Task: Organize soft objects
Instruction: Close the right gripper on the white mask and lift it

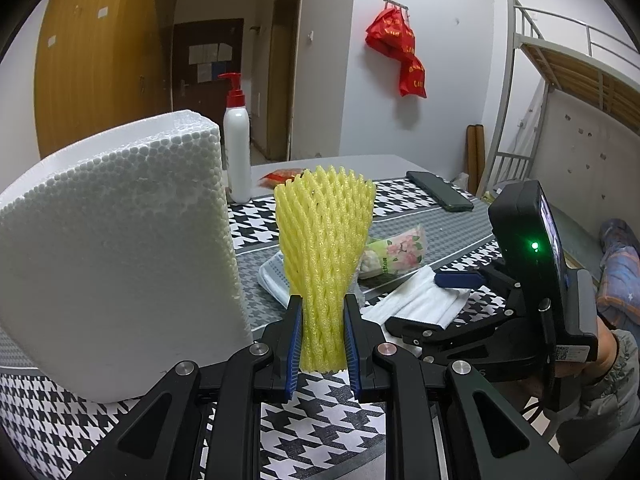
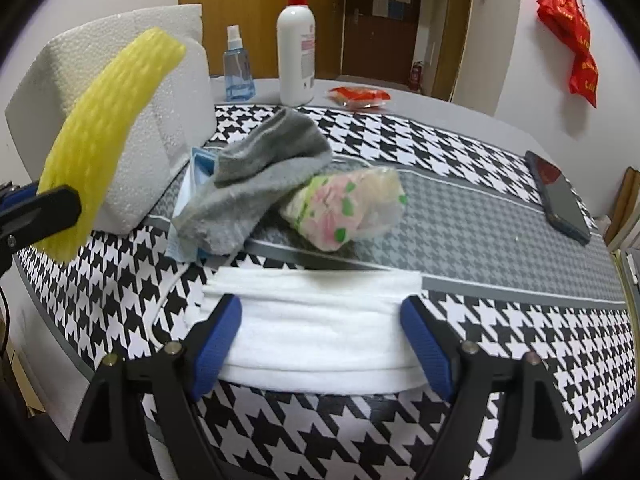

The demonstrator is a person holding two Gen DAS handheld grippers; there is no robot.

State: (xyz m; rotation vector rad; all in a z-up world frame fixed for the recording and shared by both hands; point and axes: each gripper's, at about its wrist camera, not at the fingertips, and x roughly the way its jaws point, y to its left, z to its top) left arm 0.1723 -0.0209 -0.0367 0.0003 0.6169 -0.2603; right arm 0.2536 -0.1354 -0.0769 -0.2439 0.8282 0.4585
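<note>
In the left wrist view, the left claw (image 1: pixel 322 340) is clamped on the narrow lower end of a yellow foam net (image 1: pixel 325 240), which stands upright from the pads and fans out above them, just right of the white foam block (image 1: pixel 120 248). Right of the block and beyond the net, the right claw (image 1: pixel 460 280) reaches in from the right, tilted down over the white mask (image 1: pixel 416 300) on the table (image 1: pixel 320 400). In the right wrist view, the right claw (image 2: pixel 320 334) stands wide apart with the mask (image 2: pixel 320 320) lying flat between its blue pads, long axis crosswise to the fingers, so the pads sit near its two short ends without pressing. Right of the block (image 2: pixel 120 120), a grey sock (image 2: pixel 256 184) and a floral packet (image 2: pixel 344 204) lie beyond the mask. The right hand is plainly the nearer one; closing would likely bunch the mask lengthwise.
</note>
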